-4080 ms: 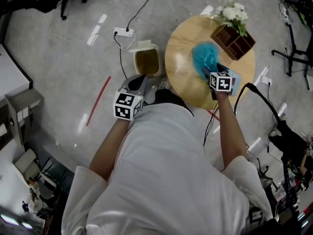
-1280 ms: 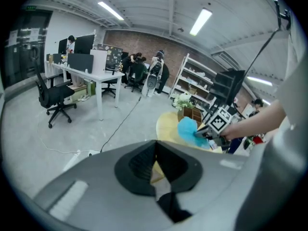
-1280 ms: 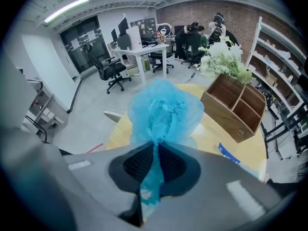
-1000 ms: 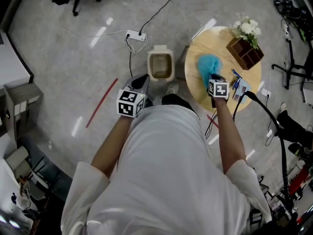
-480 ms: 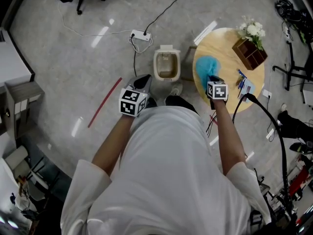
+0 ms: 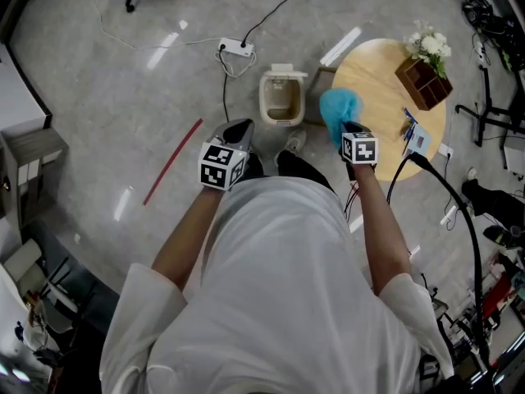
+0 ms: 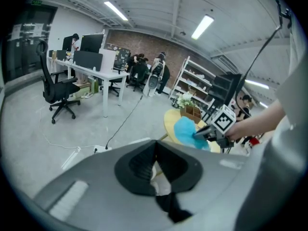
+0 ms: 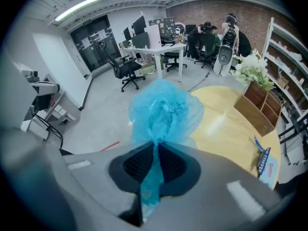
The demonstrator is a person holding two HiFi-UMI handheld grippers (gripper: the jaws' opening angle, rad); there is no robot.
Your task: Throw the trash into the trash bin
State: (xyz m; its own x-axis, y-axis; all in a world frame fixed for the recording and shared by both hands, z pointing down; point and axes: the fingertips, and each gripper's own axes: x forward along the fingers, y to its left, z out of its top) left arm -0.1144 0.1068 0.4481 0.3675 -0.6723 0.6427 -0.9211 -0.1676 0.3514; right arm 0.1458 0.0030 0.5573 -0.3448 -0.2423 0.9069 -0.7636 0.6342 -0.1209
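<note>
A crumpled blue piece of trash (image 6: 337,107) hangs from my right gripper (image 6: 348,131), which is shut on its lower end (image 8: 155,150). In the right gripper view the blue trash (image 8: 163,110) bulges out above the closed jaws. It hovers at the left edge of the round wooden table (image 6: 385,97), just right of the open beige trash bin (image 6: 281,97) on the floor. My left gripper (image 6: 236,134) is held below and to the left of the bin. Its jaws (image 7: 155,146) are shut with nothing between them. The left gripper view also catches the blue trash (image 7: 185,129).
On the table stand a wooden box with white flowers (image 6: 424,76) and a blue-and-white packet (image 6: 414,139). A power strip (image 6: 235,48) with cables lies beyond the bin, a red strip (image 6: 172,161) marks the floor at left, and a thick black cable (image 6: 449,195) runs at right.
My right gripper has carried the blue trash leftward, from over the table to its left edge beside the bin. The left gripper has kept its place next to the body.
</note>
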